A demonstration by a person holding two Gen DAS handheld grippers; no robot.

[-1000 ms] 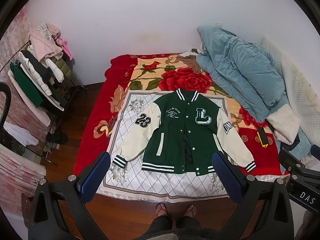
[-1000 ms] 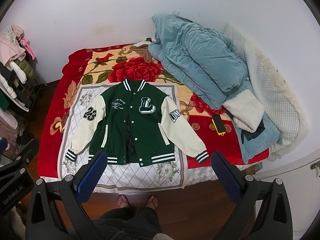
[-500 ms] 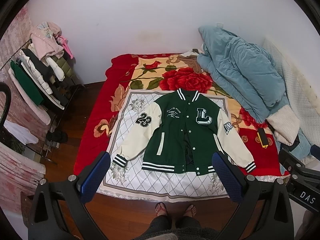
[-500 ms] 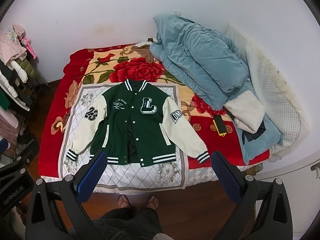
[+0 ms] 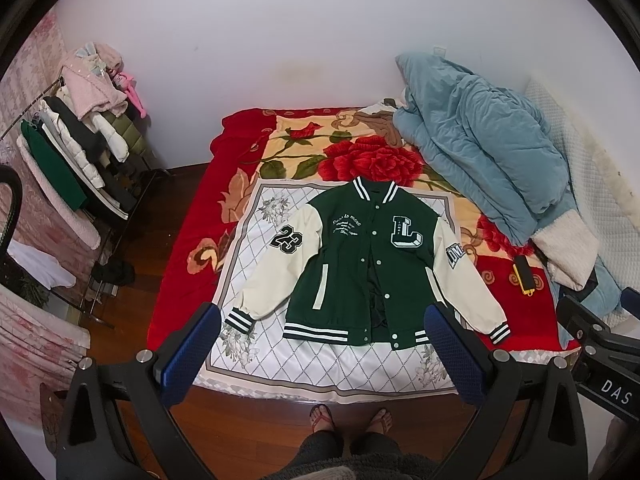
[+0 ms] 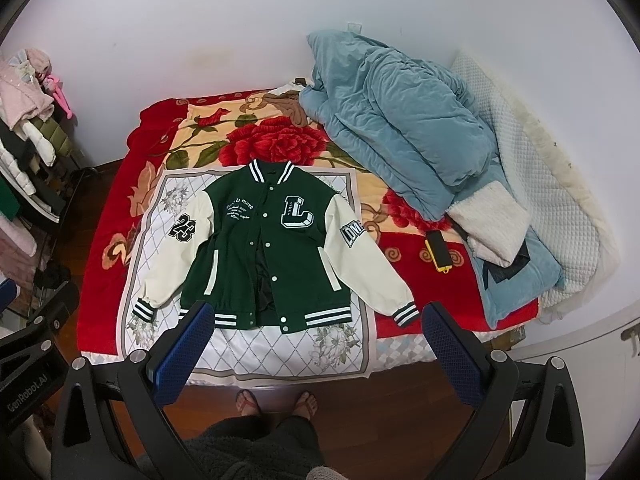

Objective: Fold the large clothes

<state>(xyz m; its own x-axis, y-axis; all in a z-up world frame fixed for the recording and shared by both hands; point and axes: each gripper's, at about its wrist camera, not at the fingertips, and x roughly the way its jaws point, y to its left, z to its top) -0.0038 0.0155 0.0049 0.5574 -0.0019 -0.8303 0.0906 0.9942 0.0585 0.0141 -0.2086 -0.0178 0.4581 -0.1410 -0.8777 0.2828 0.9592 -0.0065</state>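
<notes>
Left wrist view: my left gripper (image 5: 322,338) hangs wide open above the bed's near edge, blue pads (image 5: 191,354) holding nothing. My right gripper (image 6: 312,338) is spread just as wide, empty too. Between them lies the green varsity jacket (image 5: 370,262), front up on the white quilted mat (image 5: 264,344), cream sleeves angled outward, the front partly unsnapped. A blue comforter (image 5: 480,152) is heaped at the right, and a yellow-edged device (image 6: 438,256), maybe a phone, sits on the red floral blanket (image 6: 116,248). My sandalled feet (image 6: 276,402) stand at the bedside.
</notes>
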